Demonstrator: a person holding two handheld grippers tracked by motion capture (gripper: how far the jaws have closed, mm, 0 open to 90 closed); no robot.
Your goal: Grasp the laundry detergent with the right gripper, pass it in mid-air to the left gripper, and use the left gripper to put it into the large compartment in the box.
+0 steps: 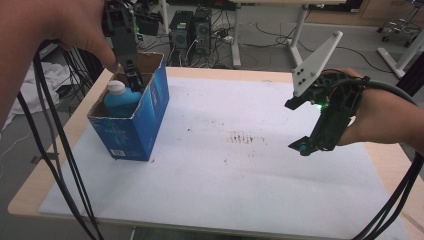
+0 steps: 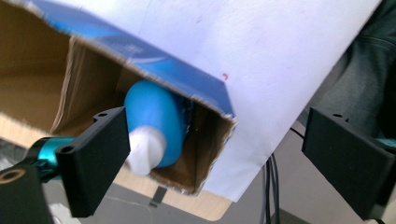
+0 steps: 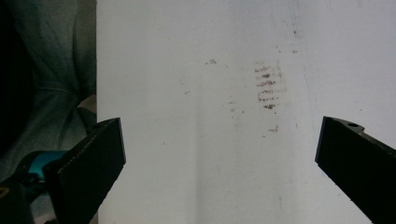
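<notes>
Broadly, the white paper sheet point(image 1: 220, 165) on the wooden table point(image 1: 30, 195) lies bare from middle to right edge. Near its left edge stands an open blue cardboard box point(image 1: 135, 117) holding a blue plastic bottle with a white cap point(image 1: 120, 95). Above it, the left gripper point(image 1: 131, 72) stands wide open, empty. Over bare paper, the right gripper point(image 1: 300, 125) gapes wide, holding nothing.

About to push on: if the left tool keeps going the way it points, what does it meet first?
Most likely the blue bottle lying in the open cardboard box; the left tool stands open just above it, though depth is hard to judge.
</notes>
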